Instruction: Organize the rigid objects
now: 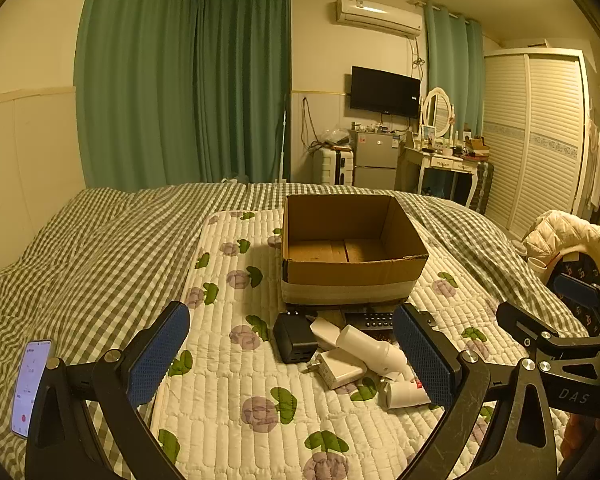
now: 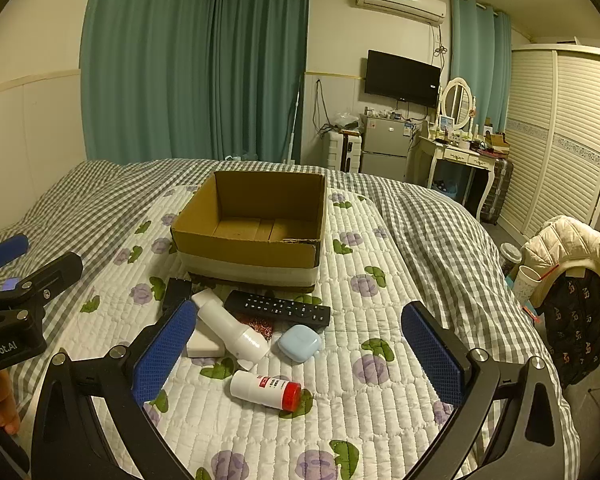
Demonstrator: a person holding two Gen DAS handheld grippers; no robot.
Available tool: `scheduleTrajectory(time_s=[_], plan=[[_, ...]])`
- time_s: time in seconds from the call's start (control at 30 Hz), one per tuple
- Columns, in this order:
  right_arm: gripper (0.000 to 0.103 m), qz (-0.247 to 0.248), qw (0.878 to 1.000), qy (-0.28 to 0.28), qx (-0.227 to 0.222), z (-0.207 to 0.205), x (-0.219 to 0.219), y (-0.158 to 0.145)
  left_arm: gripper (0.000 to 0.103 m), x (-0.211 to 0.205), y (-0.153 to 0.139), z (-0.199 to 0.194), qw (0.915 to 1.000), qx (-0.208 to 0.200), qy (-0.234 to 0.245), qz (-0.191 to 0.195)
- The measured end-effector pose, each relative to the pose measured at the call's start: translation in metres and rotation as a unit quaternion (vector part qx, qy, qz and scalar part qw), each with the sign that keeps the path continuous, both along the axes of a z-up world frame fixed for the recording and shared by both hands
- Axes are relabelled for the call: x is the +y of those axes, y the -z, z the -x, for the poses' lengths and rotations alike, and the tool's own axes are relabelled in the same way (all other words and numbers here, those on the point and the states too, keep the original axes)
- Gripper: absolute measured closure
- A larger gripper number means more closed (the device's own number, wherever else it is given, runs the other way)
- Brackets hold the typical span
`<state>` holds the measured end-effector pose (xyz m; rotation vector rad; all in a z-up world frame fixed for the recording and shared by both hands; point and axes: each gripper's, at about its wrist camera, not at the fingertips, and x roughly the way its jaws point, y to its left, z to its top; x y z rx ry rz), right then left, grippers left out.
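An empty open cardboard box [image 1: 354, 280] [image 2: 252, 254] stands on the quilted floral mat. In front of it lies a small pile: a black charger [image 1: 293, 336], a white charger [image 1: 340, 368], a white bottle [image 1: 374, 350] [image 2: 232, 328], a black remote [image 2: 278, 308] [image 1: 374, 320], a pale blue case [image 2: 299, 343] and a white red-capped bottle [image 2: 266, 390] [image 1: 404, 394]. My left gripper [image 1: 292, 356] is open above the pile. My right gripper [image 2: 300, 354] is open above the blue case and red-capped bottle. Neither holds anything.
The mat [image 1: 228, 360] lies on a green checked bedspread [image 1: 80, 248]. A phone [image 1: 30, 388] is mounted at the left. A chair with a cream jacket [image 2: 568, 248] stands at the bed's right. A dresser, fridge and wardrobe stand at the far wall.
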<state>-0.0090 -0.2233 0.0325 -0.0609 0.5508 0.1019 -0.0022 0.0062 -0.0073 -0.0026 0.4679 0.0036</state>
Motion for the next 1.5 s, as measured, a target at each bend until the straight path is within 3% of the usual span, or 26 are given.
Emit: scheduleTrajectory(time_s=[1.23, 1.5], plan=[[0.000, 0.004, 1.000, -0.001, 0.005, 0.003, 0.002, 0.007, 0.000, 0.002, 0.001, -0.003, 1.0000, 0.008, -0.001, 0.004], [0.000, 0.019, 0.998, 0.006, 0.053, -0.012, 0.005, 0.035, 0.000, 0.007, 0.032, -0.018, 0.9985, 0.055, -0.008, 0.005]])
